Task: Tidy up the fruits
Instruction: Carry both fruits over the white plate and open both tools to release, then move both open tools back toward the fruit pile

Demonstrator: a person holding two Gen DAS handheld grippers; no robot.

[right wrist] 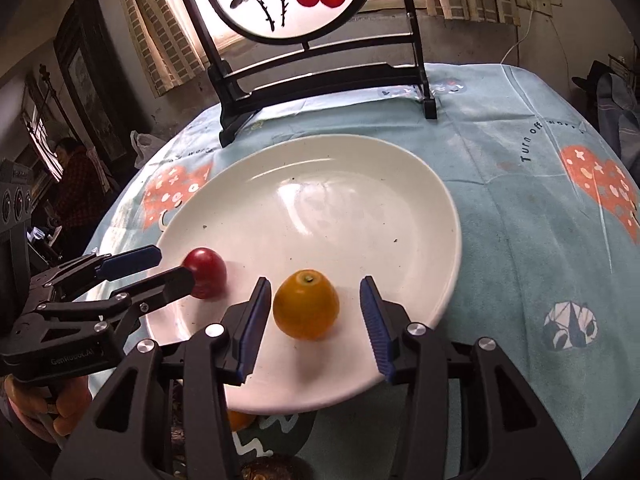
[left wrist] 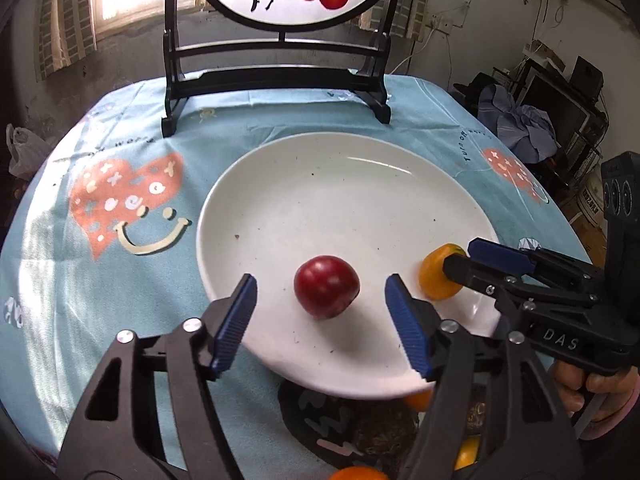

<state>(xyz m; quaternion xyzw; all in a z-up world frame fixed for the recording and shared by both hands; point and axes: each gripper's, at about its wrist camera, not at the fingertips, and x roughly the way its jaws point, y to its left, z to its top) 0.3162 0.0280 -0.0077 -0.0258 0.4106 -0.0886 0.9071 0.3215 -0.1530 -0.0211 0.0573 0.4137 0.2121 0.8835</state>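
- Blue-padded fingers of the left gripper (left wrist: 320, 316) spread wide at the near rim of the white plate (left wrist: 340, 184), with the red fruit (left wrist: 326, 286) lying on the plate between and just past the tips, touching neither pad.
- From the right wrist, the right gripper (right wrist: 316, 316) is also wide open around the orange fruit (right wrist: 306, 305), which sits stem-up on the plate; a clear gap shows on each side.
- Only the left view shows the orange fruit (left wrist: 440, 272) partly covered by the right gripper's fingers; only the right view shows its stem, and the red fruit (right wrist: 206, 272) half hidden behind a finger of the left gripper.
- Count on the plate: two fruits, one red and one orange.
- Below the plate's near edge in the left view lie more orange pieces (left wrist: 418, 398) and a dark rough lump (left wrist: 384, 428), all cut off by the plate and fingers, so their number cannot be told.
- One plate rests on a light blue tablecloth (left wrist: 120, 280) printed with orange hearts.
- Behind the plate stands one black-framed round screen (left wrist: 280, 20) painted with two red fruits, its top cut off in both views.
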